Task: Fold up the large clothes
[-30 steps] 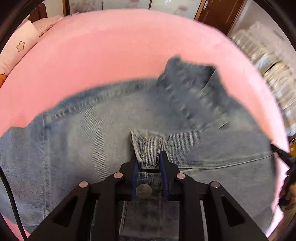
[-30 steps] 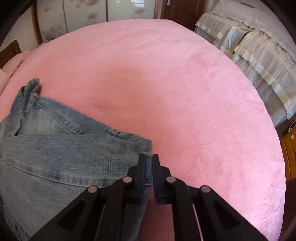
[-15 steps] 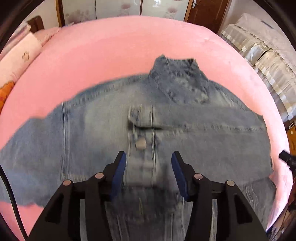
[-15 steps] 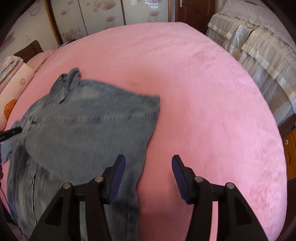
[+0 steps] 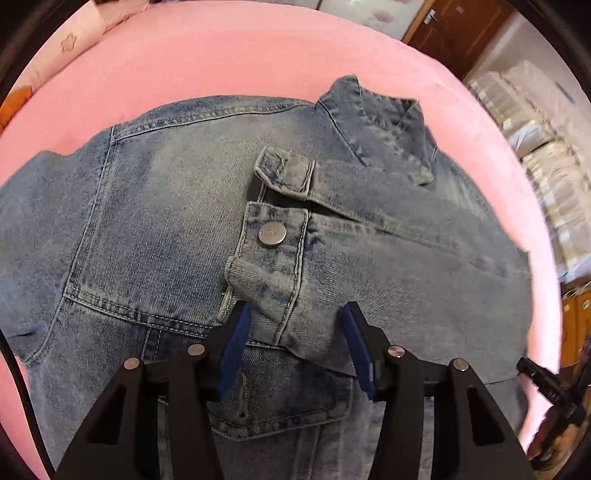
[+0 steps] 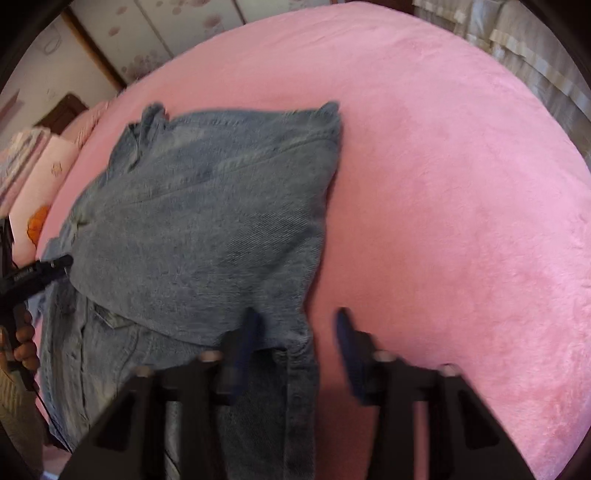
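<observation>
A faded blue denim jacket [image 5: 155, 221] lies on a pink bed [image 5: 221, 66], collar [image 5: 380, 125] at the far side. A sleeve is folded across its body, the cuff with a metal button [image 5: 272, 233] lying in the middle. My left gripper [image 5: 295, 325] is open just above the cuff, holding nothing. In the right wrist view the jacket [image 6: 207, 229] lies left of centre. My right gripper [image 6: 295, 328] is open and empty over the jacket's right edge; its blue pads are blurred.
The pink bed cover [image 6: 461, 203] spreads wide to the right of the jacket. Pillows [image 6: 40, 177] lie at the bed's left side. White folded bedding [image 5: 546, 147] and a wooden door [image 5: 454, 33] stand beyond the bed. The other hand-held gripper [image 6: 33, 273] shows at the left edge.
Both grippers were shut on denim a second ago, then opened and let go. The sleeve now rests folded across the jacket. The left gripper has come closer to the cuff.
</observation>
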{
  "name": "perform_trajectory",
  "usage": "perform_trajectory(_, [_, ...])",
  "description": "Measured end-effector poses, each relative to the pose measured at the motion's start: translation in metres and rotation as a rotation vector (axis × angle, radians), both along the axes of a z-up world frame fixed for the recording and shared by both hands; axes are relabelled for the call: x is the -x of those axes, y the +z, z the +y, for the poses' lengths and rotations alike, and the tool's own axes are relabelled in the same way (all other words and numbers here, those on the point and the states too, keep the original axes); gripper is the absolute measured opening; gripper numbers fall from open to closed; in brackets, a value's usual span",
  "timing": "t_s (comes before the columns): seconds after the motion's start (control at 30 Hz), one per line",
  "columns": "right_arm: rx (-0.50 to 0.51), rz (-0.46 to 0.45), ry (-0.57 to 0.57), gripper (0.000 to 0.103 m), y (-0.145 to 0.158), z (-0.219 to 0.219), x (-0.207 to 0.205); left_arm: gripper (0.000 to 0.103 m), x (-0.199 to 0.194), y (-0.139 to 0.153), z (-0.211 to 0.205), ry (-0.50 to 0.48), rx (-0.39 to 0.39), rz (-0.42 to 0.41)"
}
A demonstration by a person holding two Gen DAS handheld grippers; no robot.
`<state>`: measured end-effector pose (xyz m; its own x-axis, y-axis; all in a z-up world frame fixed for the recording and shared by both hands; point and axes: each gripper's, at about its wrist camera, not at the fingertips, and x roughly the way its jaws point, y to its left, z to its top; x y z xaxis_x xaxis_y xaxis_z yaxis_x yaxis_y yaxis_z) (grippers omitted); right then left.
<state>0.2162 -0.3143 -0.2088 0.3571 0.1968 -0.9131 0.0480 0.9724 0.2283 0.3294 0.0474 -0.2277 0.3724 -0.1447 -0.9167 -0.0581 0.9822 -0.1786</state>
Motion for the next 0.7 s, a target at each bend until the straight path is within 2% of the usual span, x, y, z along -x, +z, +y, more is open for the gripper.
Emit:
perform_trajectory(0.1, [0.094, -0.019, -0.002, 0.014, 0.0, 0.006, 0.002, 0.049, 0.0, -0.008, -0.008, -0.02, -0.096, -0.013])
perform_trajectory(0.23, [0.04, -0.006, -0.041, 0.014, -0.004, -0.005, 0.003, 0.049, 0.003, -0.009, -0.012, -0.041, -0.135, -0.027])
perform_trajectory(0.33, [0.008, -0.004, -0.051, 0.02, 0.008, -0.008, 0.012, 0.049, 0.011, -0.003, -0.014, -0.063, -0.134, -0.013])
perform_trajectory(0.5, [-0.001, -0.008, 0.0, 0.021, 0.03, -0.007, 0.052, 0.049, 0.048, 0.014, -0.018, -0.098, -0.14, -0.019])
perform_trajectory(0.57, [-0.003, 0.01, 0.013, 0.031, 0.03, -0.006, 0.07, 0.049, 0.07, 0.021, -0.02, -0.111, -0.136, -0.034])
perform_trajectory(0.7, [0.006, 0.038, 0.023, 0.033, 0.024, -0.007, 0.106, 0.049, 0.11, 0.027, -0.023, -0.128, -0.12, -0.024])
